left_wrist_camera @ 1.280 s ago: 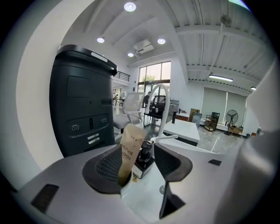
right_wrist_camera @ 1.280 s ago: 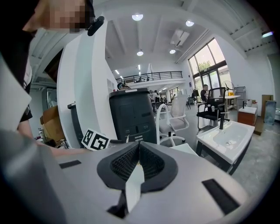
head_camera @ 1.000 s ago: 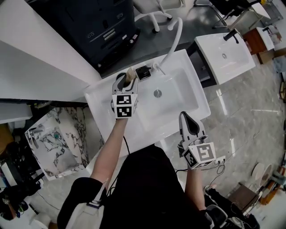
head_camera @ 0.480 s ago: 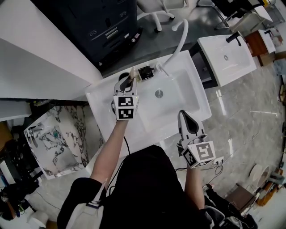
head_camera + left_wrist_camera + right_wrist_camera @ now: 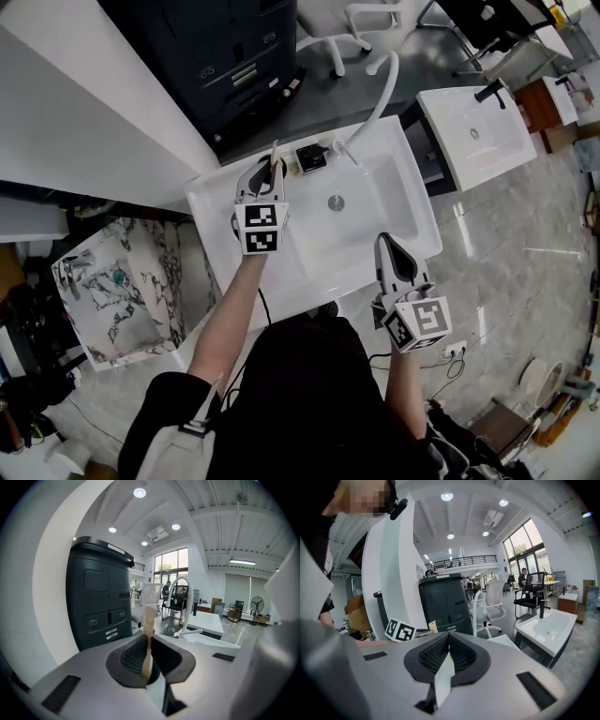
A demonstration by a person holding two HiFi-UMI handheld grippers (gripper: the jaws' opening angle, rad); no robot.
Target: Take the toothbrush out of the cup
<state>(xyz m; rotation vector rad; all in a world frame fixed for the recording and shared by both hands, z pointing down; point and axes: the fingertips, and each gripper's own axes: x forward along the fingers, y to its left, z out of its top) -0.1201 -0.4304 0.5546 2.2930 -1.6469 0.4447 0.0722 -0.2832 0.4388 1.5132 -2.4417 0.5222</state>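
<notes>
- My left gripper [image 5: 148, 641] has just been closing, and its jaws are now pinched narrow on the pale wooden handle of the toothbrush [image 5: 149, 617]. A second ago the handle stood loose between them.
- The brush stands nearly upright in the grip, its top poking out above the jaw tips.
- I cannot see the cup in any view. From the head view it would be under my gripper, at the back left corner of the white washbasin [image 5: 398, 220].
- So the grasp looks made. What is left, I judge, is a straight lift until the brush clears the rim.
- My right gripper [image 5: 448, 638] is closed on nothing and waits at the basin's front edge, well apart from the brush.
</notes>
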